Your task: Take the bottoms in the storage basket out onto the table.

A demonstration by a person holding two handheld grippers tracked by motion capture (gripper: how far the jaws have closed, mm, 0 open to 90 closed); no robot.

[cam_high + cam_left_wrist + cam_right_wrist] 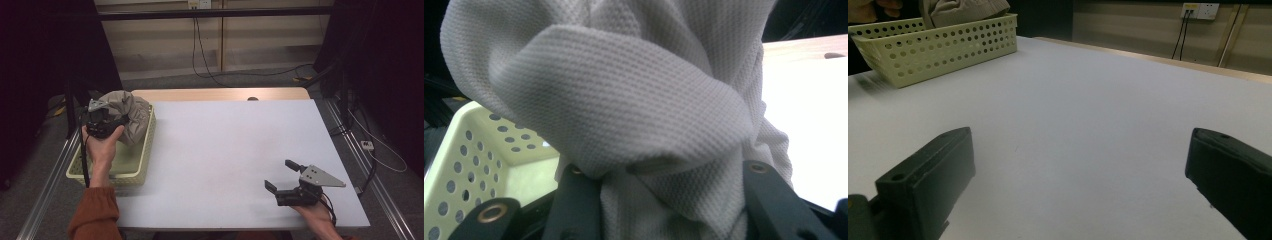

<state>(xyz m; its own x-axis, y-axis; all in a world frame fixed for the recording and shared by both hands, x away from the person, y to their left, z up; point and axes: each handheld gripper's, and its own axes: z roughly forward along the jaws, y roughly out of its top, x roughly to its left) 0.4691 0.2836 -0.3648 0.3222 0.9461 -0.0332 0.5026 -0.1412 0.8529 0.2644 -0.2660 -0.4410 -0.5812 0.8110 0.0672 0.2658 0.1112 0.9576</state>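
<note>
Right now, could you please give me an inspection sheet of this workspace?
Surface: white table, bare in the middle.
Job's things: grey cloth bunched over the far end of the green basket at the table's left edge.
Clutter: nothing seen.
Grippers: left gripper has cloth between its fingers; right gripper open, low over the table.
Cables: black cables on the floor behind.
Surroundings: wall socket, dark curtains.
</note>
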